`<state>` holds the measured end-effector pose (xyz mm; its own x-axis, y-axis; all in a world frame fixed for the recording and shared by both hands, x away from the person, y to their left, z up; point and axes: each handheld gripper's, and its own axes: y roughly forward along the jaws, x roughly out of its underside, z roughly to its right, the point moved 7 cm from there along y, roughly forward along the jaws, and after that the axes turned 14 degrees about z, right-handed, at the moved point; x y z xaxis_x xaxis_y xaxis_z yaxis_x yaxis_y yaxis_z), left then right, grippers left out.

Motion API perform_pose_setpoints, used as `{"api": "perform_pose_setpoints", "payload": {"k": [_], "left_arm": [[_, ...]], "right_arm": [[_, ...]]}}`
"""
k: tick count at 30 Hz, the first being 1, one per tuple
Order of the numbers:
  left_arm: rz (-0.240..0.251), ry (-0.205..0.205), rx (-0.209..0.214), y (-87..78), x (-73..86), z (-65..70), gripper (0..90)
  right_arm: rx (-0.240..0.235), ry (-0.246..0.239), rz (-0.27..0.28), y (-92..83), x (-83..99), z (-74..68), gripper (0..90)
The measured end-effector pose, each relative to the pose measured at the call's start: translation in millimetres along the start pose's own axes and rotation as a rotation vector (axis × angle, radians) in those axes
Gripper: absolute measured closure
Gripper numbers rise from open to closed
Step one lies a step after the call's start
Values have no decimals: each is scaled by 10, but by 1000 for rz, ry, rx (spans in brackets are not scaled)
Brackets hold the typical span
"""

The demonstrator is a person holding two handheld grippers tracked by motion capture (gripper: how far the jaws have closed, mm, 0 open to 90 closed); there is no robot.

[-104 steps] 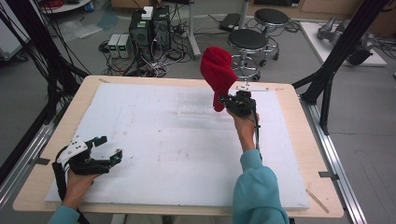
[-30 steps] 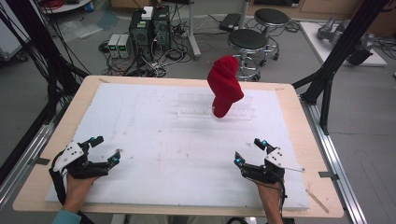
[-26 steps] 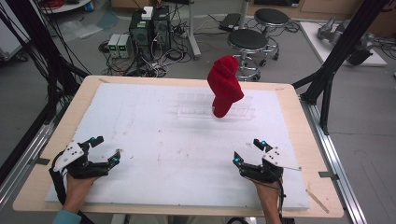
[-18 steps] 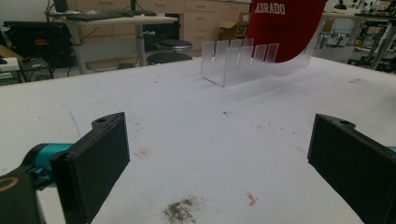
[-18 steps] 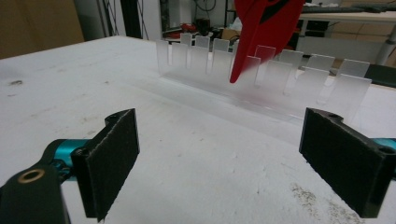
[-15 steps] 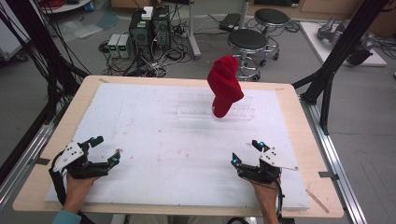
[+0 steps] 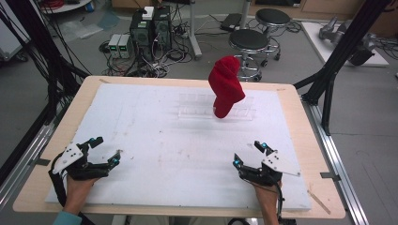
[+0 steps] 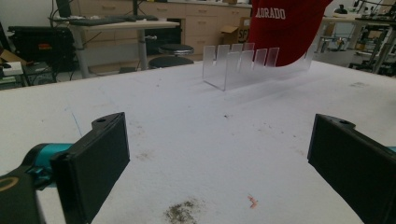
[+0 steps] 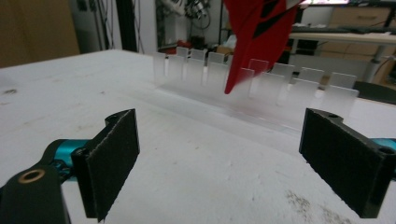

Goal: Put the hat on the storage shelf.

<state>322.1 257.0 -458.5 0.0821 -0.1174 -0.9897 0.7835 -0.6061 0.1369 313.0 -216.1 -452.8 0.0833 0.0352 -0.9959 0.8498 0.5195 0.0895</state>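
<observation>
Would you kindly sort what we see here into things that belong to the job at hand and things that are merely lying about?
Belonging to the job:
- red cap, standing upright in the rack
- clear slotted rack on the white table mat
- left claw, open
- right claw, open

Merely about:
- two stools
- computer towers and cables on the floor

From above the near edge we look forward and down over the whole bench point(image 7: 141, 140). Each gripper view sits low, just over the bench surface, looking toward the far side. All three share the clear rack point(image 7: 197, 105) and red cap point(image 7: 225, 86).
</observation>
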Motion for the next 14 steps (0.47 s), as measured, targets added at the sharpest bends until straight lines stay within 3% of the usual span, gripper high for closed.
{"api": "perform_pose_setpoints", "payload": {"k": [2,5,14], "left_arm": [[1,-3,-2,2,1,-1,59],[3,-7,-5,5,-1,-1,59],[1,-2,-1,0,0,-2,59]], "right_arm": [[16,24,-23,-23,92,27,111],[18,6,-8,-33,44,29,111],[27,12,-12,-42,76,54,111]]}}
